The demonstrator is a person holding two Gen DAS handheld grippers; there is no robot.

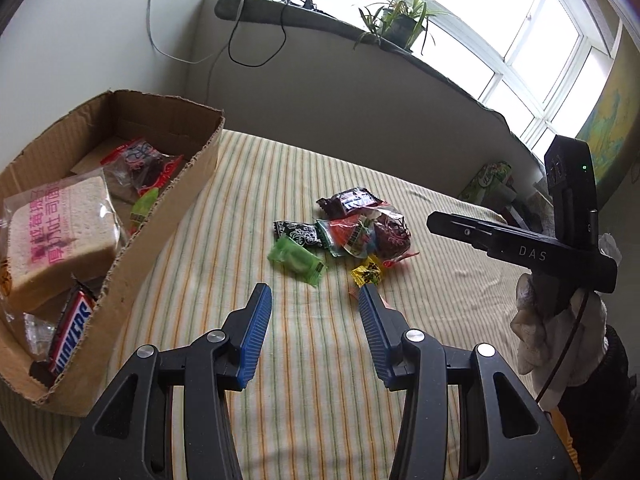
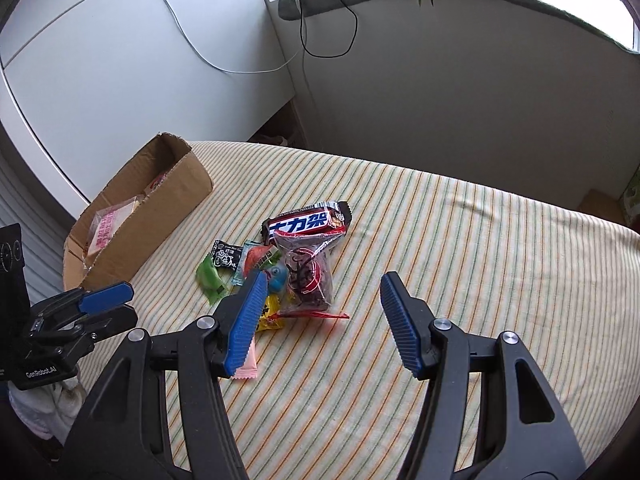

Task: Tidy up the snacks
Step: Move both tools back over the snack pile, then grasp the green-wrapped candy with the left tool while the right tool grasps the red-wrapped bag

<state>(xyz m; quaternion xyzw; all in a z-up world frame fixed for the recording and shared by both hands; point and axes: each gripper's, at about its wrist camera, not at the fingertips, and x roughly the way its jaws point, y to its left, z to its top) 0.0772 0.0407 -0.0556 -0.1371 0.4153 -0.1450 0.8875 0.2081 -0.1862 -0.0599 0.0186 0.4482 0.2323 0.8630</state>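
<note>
I have both tools over the striped cloth-covered table [image 2: 460, 240], each with its jaws apart and nothing between them. The loose pile of wrapped snacks [image 1: 344, 236] lies mid-table, right of the open brown cardboard box [image 1: 168, 216], which already holds a bagged bread slice [image 1: 56, 236]. My left gripper [image 1: 316, 300] points at the pile's near edge, closest to the small green-wrapped candy [image 1: 296, 261]. My right gripper [image 2: 324, 292] hangs just right of the clear bag of dark red sweets [image 2: 308, 276]. I would take one packet at a time, pinching across its flat middle, then lift clear before swinging left.

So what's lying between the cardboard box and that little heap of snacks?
Nothing: only bare striped cloth separates the cardboard box from the snack heap, clearest in the left wrist view.
</note>
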